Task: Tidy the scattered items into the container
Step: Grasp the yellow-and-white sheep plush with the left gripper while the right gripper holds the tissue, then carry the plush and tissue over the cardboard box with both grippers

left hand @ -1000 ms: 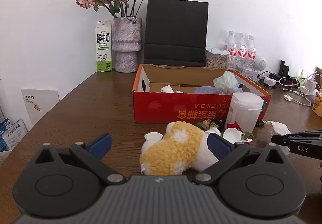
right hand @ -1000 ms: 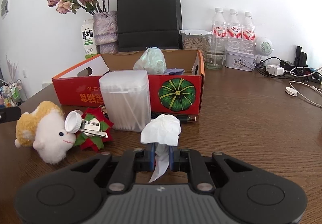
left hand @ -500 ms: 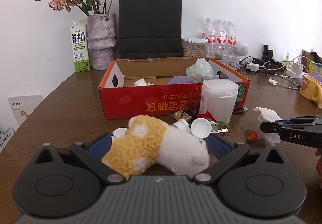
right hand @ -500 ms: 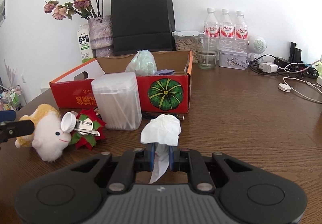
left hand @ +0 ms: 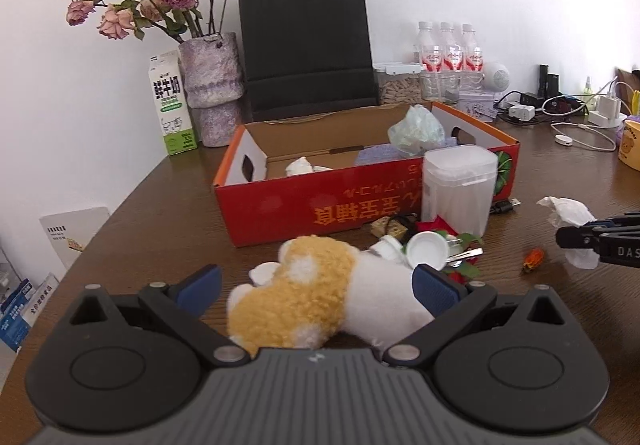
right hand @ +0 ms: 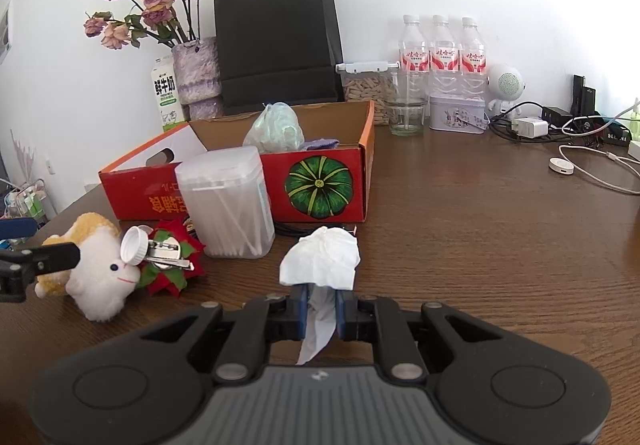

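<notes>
My right gripper (right hand: 322,311) is pinched tight on a crumpled white tissue (right hand: 320,259), which bulges above the blue pads in front of the red cardboard box (right hand: 320,185), near its pumpkin-printed end. My left gripper (left hand: 316,285) is spread wide with the plush toy (left hand: 320,301) lying between its blue pads (left hand: 200,285), not squeezed, on the wooden table (left hand: 160,237) in front of the box's long red side. Just beside the toy, also in front of the box, sit a white bottle cap (left hand: 426,249), a red fabric flower (right hand: 172,265) with a metal clip, and a clear cotton-swab tub (left hand: 458,189) standing against the box. Inside the box lie a bunched plastic bag (left hand: 416,129) and a purple cloth (left hand: 376,155).
</notes>
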